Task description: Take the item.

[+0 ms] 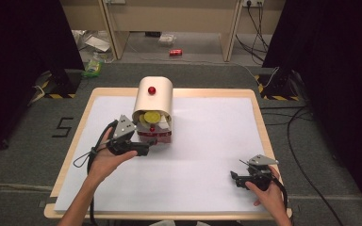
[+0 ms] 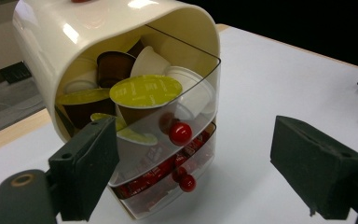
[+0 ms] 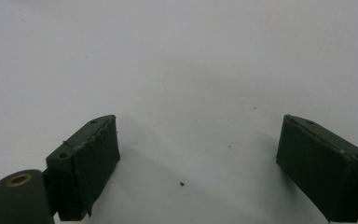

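A cream drawer unit (image 1: pixel 153 104) with rounded top stands on the white table (image 1: pixel 207 141), left of centre. Its clear upper drawer (image 2: pixel 186 100) juts out a little and holds several coffee capsules, one yellow-lidded (image 2: pixel 145 90). A red knob (image 2: pixel 180 133) sits on that drawer's front. The lower drawer (image 2: pixel 168 175) holds red packets and has its own red knob (image 2: pixel 187 183). My left gripper (image 1: pixel 145 146) (image 2: pixel 200 179) hovers open just in front of the drawers, touching nothing. My right gripper (image 1: pixel 235 179) (image 3: pixel 198 168) rests open over bare table at the front right.
The table's wooden rim (image 1: pixel 259 117) frames the white sheet. On the floor beyond lie a red can (image 1: pixel 175 52) and some litter (image 1: pixel 94 66). Cables (image 1: pixel 297 141) run along the floor at the right. A third red knob (image 1: pixel 152 90) sits on the unit's top.
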A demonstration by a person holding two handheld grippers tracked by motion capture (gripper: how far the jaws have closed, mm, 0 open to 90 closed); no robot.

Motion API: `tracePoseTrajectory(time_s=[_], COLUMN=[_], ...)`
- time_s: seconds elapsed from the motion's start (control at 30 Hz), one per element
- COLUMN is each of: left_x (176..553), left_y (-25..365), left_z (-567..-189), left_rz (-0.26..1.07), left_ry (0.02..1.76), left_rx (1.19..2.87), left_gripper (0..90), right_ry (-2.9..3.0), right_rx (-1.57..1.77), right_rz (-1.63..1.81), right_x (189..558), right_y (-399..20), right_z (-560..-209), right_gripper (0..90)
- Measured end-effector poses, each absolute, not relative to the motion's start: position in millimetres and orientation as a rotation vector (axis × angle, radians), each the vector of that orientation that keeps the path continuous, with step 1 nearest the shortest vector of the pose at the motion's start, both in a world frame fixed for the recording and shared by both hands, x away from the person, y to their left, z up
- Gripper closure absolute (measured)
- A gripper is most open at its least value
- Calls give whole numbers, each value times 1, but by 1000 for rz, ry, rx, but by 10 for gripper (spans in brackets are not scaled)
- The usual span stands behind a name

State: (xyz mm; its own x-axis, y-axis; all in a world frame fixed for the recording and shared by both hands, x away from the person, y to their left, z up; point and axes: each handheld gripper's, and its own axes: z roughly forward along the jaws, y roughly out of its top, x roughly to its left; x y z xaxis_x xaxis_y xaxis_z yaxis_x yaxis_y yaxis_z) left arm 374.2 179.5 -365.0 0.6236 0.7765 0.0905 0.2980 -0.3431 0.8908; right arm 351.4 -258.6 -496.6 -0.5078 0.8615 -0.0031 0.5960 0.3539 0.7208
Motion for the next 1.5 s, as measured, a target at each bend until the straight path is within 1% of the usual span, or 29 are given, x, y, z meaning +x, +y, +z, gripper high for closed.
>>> tracePoseTrajectory(time_s=[0.57,0.97,1.5], left_x=[392,408,401], left_y=[172,167,162], left_z=[-361,-370,-372], left_rz=[669,626,676], left_ry=[840,870,844], left_rx=[1919,1948,1975], left_gripper=[152,152,142], right_ry=[2240,2241,2241], right_rx=[1276,1275,1282], right_rz=[950,950,950], right_x=[351,351,351], right_y=[-259,-259,-258], right_z=[-497,-497,-497], right_gripper=[133,132,132])
